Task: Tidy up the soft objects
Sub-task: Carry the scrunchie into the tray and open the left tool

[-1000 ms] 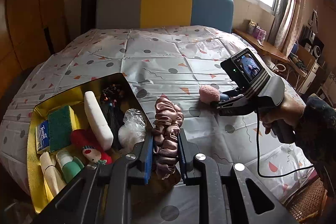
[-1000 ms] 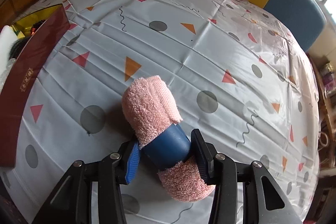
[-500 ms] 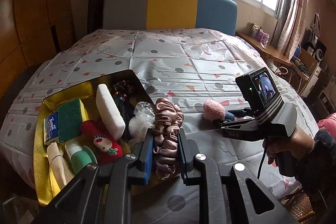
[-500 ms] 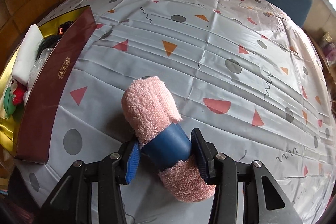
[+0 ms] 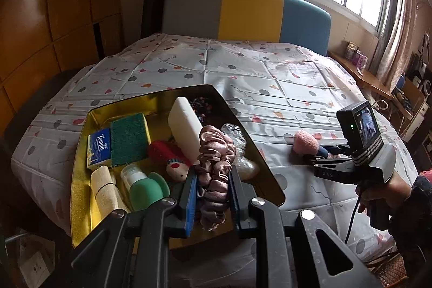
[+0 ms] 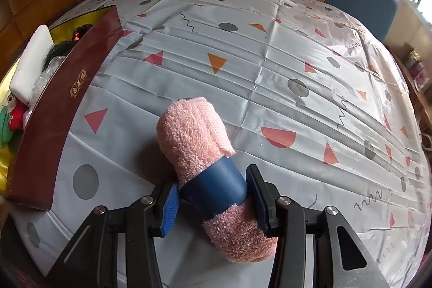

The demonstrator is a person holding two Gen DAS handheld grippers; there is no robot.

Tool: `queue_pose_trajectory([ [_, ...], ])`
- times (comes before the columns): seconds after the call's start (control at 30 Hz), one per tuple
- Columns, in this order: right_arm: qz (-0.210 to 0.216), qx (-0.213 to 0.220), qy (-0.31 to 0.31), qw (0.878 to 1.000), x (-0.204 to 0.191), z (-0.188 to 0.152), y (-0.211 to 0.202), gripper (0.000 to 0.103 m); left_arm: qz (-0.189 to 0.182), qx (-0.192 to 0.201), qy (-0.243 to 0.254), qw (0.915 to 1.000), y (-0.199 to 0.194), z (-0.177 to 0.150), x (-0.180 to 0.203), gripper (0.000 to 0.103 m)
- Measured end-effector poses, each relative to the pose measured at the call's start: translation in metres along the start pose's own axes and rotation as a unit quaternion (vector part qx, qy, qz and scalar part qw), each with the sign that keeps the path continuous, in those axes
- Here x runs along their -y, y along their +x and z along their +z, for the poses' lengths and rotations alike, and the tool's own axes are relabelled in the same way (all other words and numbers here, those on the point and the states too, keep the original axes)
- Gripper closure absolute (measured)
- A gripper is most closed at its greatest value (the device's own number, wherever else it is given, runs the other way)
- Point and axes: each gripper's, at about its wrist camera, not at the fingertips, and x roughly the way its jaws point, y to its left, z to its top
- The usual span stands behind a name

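Left gripper (image 5: 212, 193) clamps pink scrunchie (image 5: 216, 163) over gold box (image 5: 81, 153) | right gripper (image 6: 214, 200) grips rolled pink towel (image 6: 194, 134) on bedspread (image 6: 270, 58), right of box

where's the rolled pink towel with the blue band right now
The rolled pink towel with the blue band is clamped in the right gripper, right of the gold box.
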Motion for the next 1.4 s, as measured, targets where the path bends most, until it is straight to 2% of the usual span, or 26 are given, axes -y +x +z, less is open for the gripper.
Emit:
queue_pose_trajectory([
  [0.5,-0.023,0.018,-0.008,1.0,-0.006,-0.006,-0.001,0.055,0.04,-0.009,-0.054,0.9977,-0.01,-0.019,-0.052,0.083],
  [0.77,-0.025,0.022,-0.007,0.999,-0.006,-0.007,-0.002,0.055,0.081,-0.004,-0.141,0.9867,-0.03,-0.033,-0.123,0.083],
  [0.87,-0.025,0.026,-0.005,0.999,-0.006,-0.008,-0.002,0.055,0.077,-0.003,-0.171,0.9823,-0.03,-0.032,-0.138,0.083],
  [1.0,-0.024,0.029,-0.002,0.999,-0.006,-0.008,-0.002,0.055,0.05,-0.009,-0.191,0.9802,-0.025,-0.027,-0.141,0.083],
  [1.17,-0.022,0.033,0.001,0.999,-0.005,-0.009,-0.003,0.055,0.025,-0.017,-0.189,0.9815,-0.011,-0.015,-0.127,0.083],
  [1.4,-0.022,0.037,0.003,0.999,-0.005,-0.01,-0.003,0.055,0.025,-0.025,-0.16,0.9864,0.01,0.004,-0.105,0.083],
])
